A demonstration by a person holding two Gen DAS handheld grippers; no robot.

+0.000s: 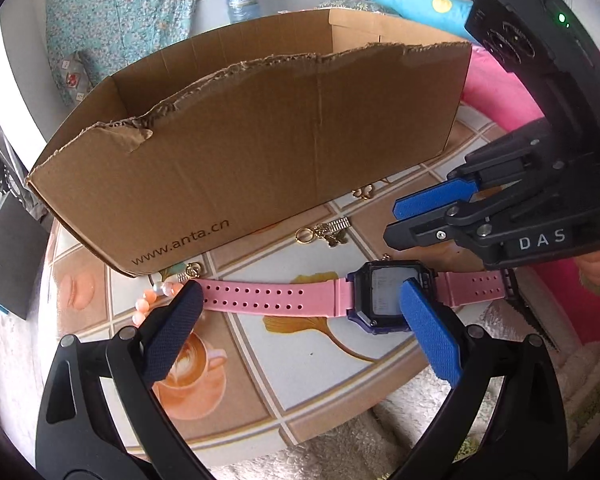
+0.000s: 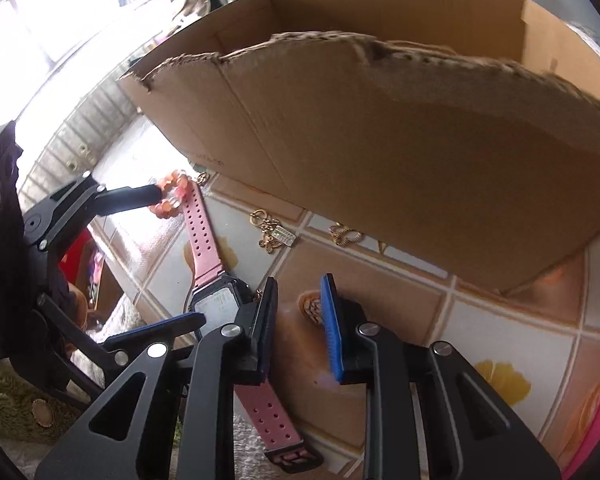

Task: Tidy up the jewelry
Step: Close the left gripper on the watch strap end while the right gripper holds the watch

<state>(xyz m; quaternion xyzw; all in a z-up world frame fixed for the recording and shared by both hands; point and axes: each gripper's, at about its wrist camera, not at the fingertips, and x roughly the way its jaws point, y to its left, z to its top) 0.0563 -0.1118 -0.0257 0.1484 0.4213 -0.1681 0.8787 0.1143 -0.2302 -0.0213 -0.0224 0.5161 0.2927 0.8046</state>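
Bright daylight, window glare upper left, fisheye-warped edges, slight blur.

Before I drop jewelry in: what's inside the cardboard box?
Only bare inner walls of the cardboard box show above its torn front edge. That front wall hides the floor and any contents in both views. The pink watch lies outside on the table.

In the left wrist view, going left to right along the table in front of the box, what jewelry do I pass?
Orange bead bracelet → pink watch strap → gold ring-and-butterfly chain → gold clover piece → watch face.
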